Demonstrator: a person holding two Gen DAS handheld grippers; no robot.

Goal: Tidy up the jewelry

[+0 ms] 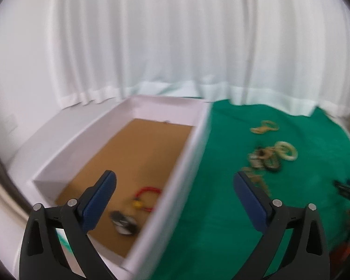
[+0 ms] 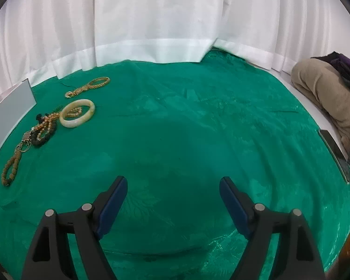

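The left gripper (image 1: 175,184) hangs over the near right wall of the white box (image 1: 186,161), its fingers (image 1: 100,198) spread wide and holding nothing; that view is blurred. Inside the box, on the brown floor, lie a red bracelet (image 1: 147,196) and a dark piece (image 1: 123,221) too smeared to name. The right gripper (image 2: 172,191) hovers over bare green cloth (image 2: 198,121) on the table, fingers spread and empty as well. The rest of the jewelry sits on the cloth just beside the box: a pale bangle (image 2: 77,113), a gold chain (image 2: 88,86) beyond it, a tangle of gold and dark beads (image 2: 43,128) touching the bangle, and a wooden bead strand (image 2: 10,169) nearest the camera. By my reading, the sorting is partly done, with two pieces boxed and several left. The next move probably calls for one gripper to reach the cluster, and the bangle looks the easiest grasp, while the tangled beads may drag neighbours along.
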